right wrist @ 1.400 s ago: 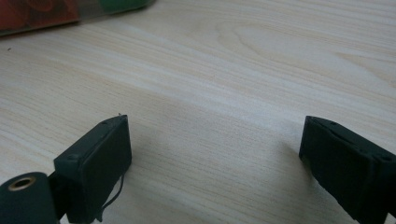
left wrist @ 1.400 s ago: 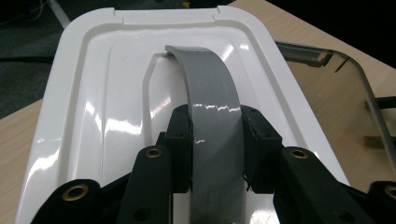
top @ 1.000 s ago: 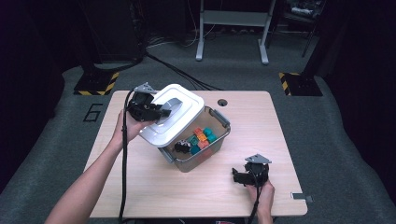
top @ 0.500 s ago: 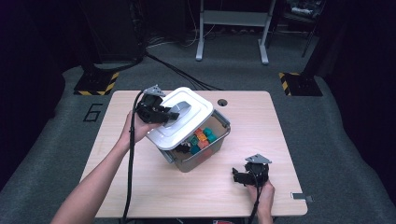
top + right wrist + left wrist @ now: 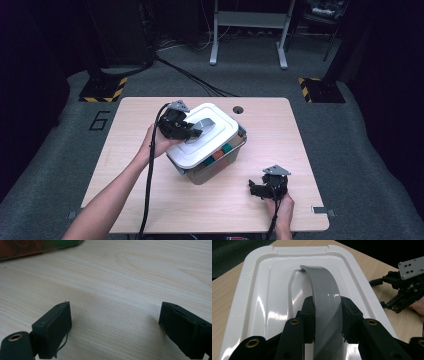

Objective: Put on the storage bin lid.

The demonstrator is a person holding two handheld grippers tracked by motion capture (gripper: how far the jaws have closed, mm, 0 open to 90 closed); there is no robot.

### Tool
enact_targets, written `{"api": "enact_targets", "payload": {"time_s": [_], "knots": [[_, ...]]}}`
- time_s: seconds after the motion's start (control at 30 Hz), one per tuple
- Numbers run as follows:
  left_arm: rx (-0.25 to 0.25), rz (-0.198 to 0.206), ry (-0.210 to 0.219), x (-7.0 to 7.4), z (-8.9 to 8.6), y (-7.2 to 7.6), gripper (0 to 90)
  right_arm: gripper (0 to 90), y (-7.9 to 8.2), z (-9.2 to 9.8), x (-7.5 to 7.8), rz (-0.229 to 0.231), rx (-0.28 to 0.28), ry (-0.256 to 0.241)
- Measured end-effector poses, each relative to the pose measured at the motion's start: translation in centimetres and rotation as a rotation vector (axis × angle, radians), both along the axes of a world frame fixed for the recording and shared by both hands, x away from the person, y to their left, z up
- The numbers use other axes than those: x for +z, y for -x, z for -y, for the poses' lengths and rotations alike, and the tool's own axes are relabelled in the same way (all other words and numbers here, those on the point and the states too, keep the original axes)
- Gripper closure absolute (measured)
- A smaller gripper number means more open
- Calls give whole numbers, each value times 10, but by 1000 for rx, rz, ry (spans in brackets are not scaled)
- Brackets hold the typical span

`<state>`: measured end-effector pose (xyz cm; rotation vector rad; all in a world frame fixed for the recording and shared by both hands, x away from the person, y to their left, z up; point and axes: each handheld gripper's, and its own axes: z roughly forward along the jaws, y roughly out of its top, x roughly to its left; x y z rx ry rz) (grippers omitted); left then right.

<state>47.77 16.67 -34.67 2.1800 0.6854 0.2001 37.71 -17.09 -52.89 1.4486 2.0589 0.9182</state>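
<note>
A white lid [image 5: 202, 134] with a grey handle [image 5: 202, 124] lies tilted over a clear storage box [image 5: 216, 162] at the table's middle. Orange and teal pieces [image 5: 220, 151] show through the box's uncovered right side. My left gripper [image 5: 187, 129] is shut on the grey handle [image 5: 327, 302], with a pad on each side of the strap above the white lid [image 5: 272, 290]. My right gripper [image 5: 256, 188] rests low on the table near the front right edge. Its jaws stand wide open over bare wood [image 5: 115, 322], holding nothing.
The wooden table [image 5: 150, 200] has a round cable hole [image 5: 238, 109] at its back edge. The box's edge [image 5: 37, 247] lies beyond the right gripper's jaws. Cables and metal stand legs [image 5: 247, 35] are on the floor behind the table.
My left gripper has carried the lid rightward and down over the box, so it covers most of the opening now. The right gripper has stayed in place.
</note>
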Motion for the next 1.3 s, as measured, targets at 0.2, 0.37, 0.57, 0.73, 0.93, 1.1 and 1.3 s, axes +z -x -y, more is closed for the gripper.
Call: {"api": "enact_targets", "payload": {"time_s": [0.2, 0.37, 0.57, 0.73, 0.93, 1.1, 1.3], "knots": [[-11, -14, -5, -3, 9, 2, 674, 105, 0, 0, 0, 0, -1, 1], [-17, -25, 4, -7, 12, 1, 673, 107, 0, 0, 0, 1, -1, 3], [-23, -36, 1, -14, 21, 0, 673, 107, 0, 0, 0, 1, -1, 4], [-29, -54, -19, -25, 28, 1, 674, 108, 1, 0, 0, 0, 3, 10], [-40, -56, -32, -29, 30, 1, 673, 110, 1, 0, 0, 2, 4, 15], [-36, -60, -53, -27, 29, 1, 672, 109, 1, 0, 0, 2, 5, 11], [-8, -72, -63, -27, 27, 5, 669, 110, 1, 0, 0, 2, 6, 11]]}}
